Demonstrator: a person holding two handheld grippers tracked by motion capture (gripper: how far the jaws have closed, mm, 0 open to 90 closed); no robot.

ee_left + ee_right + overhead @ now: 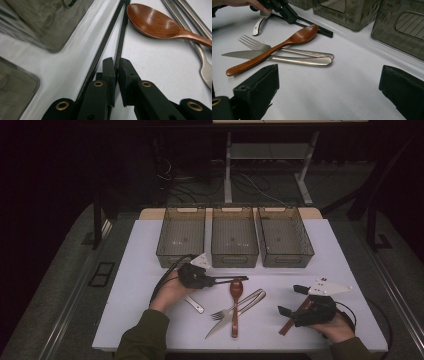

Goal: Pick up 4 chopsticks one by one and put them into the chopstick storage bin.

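My left gripper (215, 280) lies low on the white table (150, 250) in front of the bins, shut on a black chopstick (120, 37) that runs away between its pads. A second black chopstick (100, 50) lies alongside it, passing beside the left jaw. Their tips point toward a brown wooden spoon (235, 306), which lies across a steel fork (240, 304) and a steel knife (220, 325). My right gripper (292, 300) rests near the front right, wide open with bare table between its jaws (329, 87). Reddish-brown chopsticks (288, 324) lie under that hand.
Three translucent grey bins (181, 236) (234, 236) (285, 236) stand in a row at the back of the table. A small white-and-metal utensil (195, 304) lies by the left hand. The floor and desk legs lie beyond the far edge.
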